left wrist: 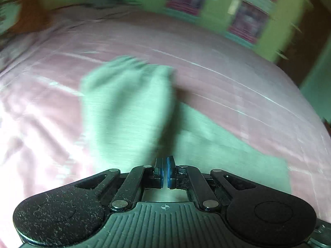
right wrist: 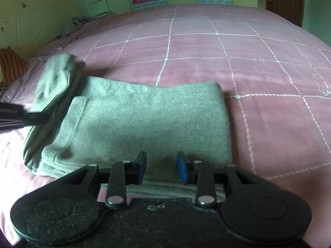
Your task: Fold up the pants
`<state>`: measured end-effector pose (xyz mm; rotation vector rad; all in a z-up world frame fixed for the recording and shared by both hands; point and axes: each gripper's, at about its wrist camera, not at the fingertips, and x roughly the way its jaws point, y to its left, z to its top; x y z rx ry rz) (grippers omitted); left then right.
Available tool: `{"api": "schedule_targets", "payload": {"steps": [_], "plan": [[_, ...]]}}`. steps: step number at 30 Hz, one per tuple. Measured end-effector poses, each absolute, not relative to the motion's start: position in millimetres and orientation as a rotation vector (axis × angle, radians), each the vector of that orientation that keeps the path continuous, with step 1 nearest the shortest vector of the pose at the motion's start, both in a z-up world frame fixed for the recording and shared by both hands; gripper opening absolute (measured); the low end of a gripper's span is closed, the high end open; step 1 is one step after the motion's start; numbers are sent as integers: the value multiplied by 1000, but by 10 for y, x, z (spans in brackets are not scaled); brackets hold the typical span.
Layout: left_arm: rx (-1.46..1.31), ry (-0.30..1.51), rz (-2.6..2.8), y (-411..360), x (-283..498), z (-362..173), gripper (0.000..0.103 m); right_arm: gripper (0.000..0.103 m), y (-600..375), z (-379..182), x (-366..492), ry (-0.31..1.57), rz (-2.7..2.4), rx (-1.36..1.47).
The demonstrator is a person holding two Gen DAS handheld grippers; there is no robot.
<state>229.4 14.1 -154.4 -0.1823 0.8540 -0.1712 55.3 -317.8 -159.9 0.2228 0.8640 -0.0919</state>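
Already the pants [right wrist: 132, 124] lay part-folded near the bed's [right wrist: 227, 51] near edge, long axis along that edge. One end rose pinched in the closed left claw [left wrist: 164, 172]. The right claw [right wrist: 161, 168] hovered half-open over the near hem, gripping nothing.

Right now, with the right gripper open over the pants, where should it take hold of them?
Probably the near folded edge of the pants, directly ahead of the open right gripper, coming in low from the near side. That edge lies flat and stacked on the pink bedspread, so both layers can be pinched; the left gripper is at the lifted end.
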Motion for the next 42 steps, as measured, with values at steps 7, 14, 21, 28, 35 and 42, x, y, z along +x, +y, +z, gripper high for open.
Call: {"api": "schedule_targets", "payload": {"steps": [7, 14, 21, 28, 35, 42], "plan": [[-342, 944, -63, 848, 2686, -1798, 1, 35, -2877, -1577, 973, 878, 42, 258], [-336, 1009, -129, 724, 2947, -2128, 1, 46, -2504, -1608, 1677, 924, 196, 372], [-404, 1035, -194, 860, 3053, -2195, 1, 65, -2213, -1664, 2507, 921, 278, 483], [-414, 1025, -200, 894, 3045, -2220, 1, 21, -2083, -1833, 2998, 955, 280, 495], [-380, 964, -142, 873, 2843, -1962, 1, 8, -1949, -1345, 2464, 788, 271, 392], [-332, 970, -248, 497, 2532, -1766, 1, 8, -2255, -871, 1336, 638, 172, 404]]}}
